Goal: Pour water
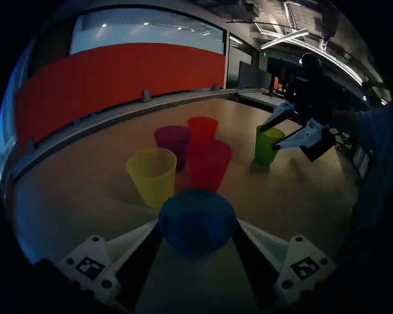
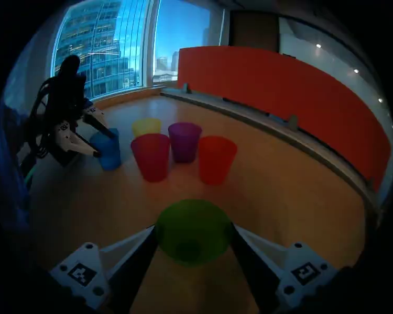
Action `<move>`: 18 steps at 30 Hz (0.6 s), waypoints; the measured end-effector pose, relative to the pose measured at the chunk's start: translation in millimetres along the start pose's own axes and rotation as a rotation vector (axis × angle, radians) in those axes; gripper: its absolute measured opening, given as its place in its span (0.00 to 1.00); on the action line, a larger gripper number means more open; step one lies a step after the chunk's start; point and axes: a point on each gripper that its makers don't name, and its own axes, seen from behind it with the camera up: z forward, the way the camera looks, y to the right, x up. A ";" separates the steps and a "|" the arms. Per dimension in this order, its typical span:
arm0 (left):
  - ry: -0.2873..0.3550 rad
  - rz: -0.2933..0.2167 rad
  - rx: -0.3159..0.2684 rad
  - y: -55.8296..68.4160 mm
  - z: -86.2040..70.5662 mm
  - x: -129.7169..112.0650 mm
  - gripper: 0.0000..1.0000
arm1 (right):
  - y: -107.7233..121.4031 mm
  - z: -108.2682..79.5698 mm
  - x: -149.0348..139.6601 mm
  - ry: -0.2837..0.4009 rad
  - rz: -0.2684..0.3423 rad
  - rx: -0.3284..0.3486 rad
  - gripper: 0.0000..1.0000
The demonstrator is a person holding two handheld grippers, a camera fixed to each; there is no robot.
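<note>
Across the middle of both views runs a broad wooden table (image 1: 301,199), backed along its far edge by a long red wall panel (image 1: 118,78), with tall windows (image 2: 107,52) at one end of the room. At the table's side, in the left gripper view, a blue sleeve (image 1: 377,157) of the person reaches toward the right gripper (image 1: 274,135). That gripper is clamped on the green cup (image 1: 267,145), one white finger on each side of it, and the cup stands upright on the wood, apart from the others. In the right gripper view the same cup sits close up between the fingers (image 2: 128,246). The left gripper (image 1: 196,225) likewise grips the blue cup (image 1: 197,222), with both fingers (image 1: 133,240) pressed against its walls. From across the table, in the right gripper view, that cup stands upright on the wood just beside the cluster. Between the two held cups four more stand close together: the yellow cup (image 1: 152,175), the pink cup (image 1: 209,163), the purple cup (image 1: 171,142) and the orange-red cup (image 1: 202,128), all upright with open mouths up. Whether any cup holds water I cannot tell.
</note>
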 end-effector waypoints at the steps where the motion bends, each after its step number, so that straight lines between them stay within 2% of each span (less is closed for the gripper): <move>1: 0.005 -0.001 -0.001 0.9 -0.5 1.6 0.87 | 0.3 -0.9 1.9 0.004 0.001 -0.002 0.94; 9: 0.058 -0.014 -0.003 5.6 -7.6 21.4 0.87 | 0.2 -8.2 16.4 0.035 0.006 -0.007 0.94; 18: 0.149 0.001 0.028 2.3 -26.0 55.8 0.87 | -2.9 -17.4 45.6 0.096 -0.002 -0.012 0.94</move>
